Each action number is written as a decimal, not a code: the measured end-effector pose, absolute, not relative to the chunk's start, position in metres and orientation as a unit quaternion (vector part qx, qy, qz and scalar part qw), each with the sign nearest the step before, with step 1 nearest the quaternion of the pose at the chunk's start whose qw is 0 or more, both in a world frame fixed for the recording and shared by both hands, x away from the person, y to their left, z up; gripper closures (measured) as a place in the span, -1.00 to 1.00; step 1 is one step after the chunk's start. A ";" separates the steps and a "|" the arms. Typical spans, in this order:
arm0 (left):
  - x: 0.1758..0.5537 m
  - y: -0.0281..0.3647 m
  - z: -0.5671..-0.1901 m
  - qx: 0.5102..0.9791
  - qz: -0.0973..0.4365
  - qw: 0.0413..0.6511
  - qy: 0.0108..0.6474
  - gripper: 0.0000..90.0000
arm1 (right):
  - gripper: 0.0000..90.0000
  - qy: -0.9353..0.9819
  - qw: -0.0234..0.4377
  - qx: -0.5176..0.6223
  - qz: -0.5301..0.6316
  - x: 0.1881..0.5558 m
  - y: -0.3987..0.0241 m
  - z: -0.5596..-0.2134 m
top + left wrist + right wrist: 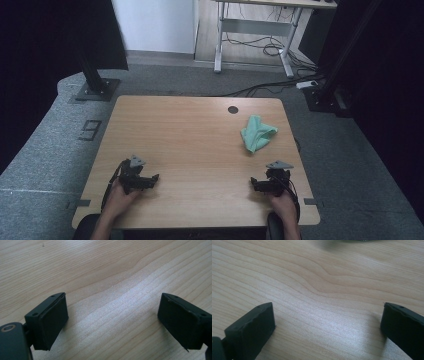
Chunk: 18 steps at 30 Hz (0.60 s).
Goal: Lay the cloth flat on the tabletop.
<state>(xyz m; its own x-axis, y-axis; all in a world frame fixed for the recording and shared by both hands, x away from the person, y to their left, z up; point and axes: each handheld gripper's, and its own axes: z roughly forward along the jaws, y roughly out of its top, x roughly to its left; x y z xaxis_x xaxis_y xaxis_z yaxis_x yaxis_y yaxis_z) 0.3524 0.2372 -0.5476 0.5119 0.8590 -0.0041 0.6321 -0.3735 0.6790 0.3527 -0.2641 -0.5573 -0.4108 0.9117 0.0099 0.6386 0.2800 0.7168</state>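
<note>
A crumpled green cloth (257, 132) lies on the wooden table (190, 135), toward its far right. My left gripper (141, 179) rests low over the near left part of the table, held by a hand. In the left gripper view its jaws stand wide apart, left gripper (113, 322) open over bare wood. My right gripper (265, 184) sits near the table's front right, well short of the cloth. Its own view shows the right gripper (328, 327) open too, with nothing but wood grain between the black pads.
A round cable hole (233, 109) marks the table's far edge. Beyond the table stand a black post on a base plate (94, 86) at the left, a desk frame (255, 35) with loose cables behind, and dark equipment (325, 95) at the right.
</note>
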 end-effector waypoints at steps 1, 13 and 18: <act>0.352 0.237 -0.548 0.809 0.179 0.318 0.461 -0.79 | -1.00 0.773 0.207 0.501 0.329 0.353 -0.264 -0.557; 0.352 0.237 -0.548 0.809 0.178 0.318 0.461 -0.79 | -1.00 0.778 0.202 0.497 0.327 0.353 -0.265 -0.556; 0.352 0.237 -0.548 0.809 0.179 0.318 0.461 -0.79 | -1.00 0.782 0.198 0.496 0.321 0.354 -0.265 -0.555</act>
<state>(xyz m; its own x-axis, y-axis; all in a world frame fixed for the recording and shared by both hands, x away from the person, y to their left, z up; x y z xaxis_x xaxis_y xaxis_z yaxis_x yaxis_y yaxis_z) 0.3524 0.2371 -0.5476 0.5115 0.8593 -0.0037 0.6316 -0.3731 0.6796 0.3536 -0.2650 -0.5552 -0.4286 0.9035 0.0087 0.6494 0.3013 0.6982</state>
